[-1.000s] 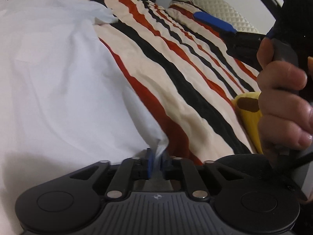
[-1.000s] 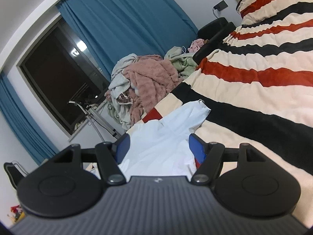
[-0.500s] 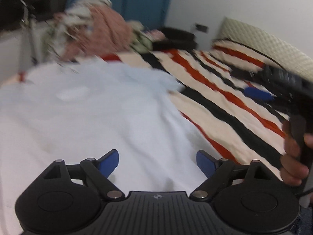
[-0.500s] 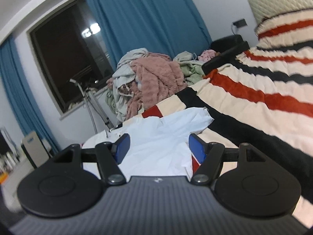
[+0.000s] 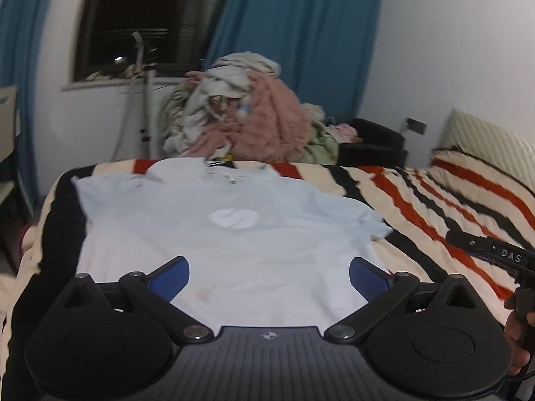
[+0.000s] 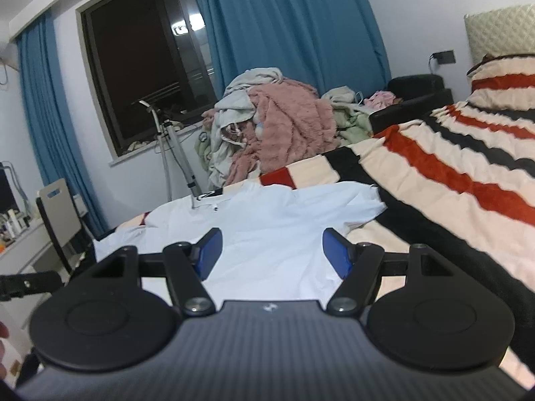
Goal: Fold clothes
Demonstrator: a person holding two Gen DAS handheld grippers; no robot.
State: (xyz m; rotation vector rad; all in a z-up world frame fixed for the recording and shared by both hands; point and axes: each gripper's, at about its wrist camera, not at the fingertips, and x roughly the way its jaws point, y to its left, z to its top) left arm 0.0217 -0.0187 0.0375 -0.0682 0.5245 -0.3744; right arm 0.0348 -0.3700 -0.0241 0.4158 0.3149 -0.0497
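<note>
I see the shirt (image 5: 230,244) lying flat, front up, on the striped blanket (image 5: 431,207) over the bed, collar toward the window (image 5: 140,23). My left hand-held gripper (image 5: 269,272) hovers above the hem, jaws wide apart, empty. My right hand-held gripper (image 6: 271,250) is also spread, holding nothing, over the shirt's right side. Clothes pile (image 5: 247,117) heaped beyond the bed, against the blue curtain (image 5: 301,33).

The pale blue polo shirt (image 5: 234,250) is lying as smooth, matt cloth on the fuzzy striped fleece blanket (image 5: 434,207). The left claw (image 5: 269,275) is showing matt black plastic arms, blue pads and shiny metal rivets. A pink blanket (image 6: 294,123) is looking shaggy.
</note>
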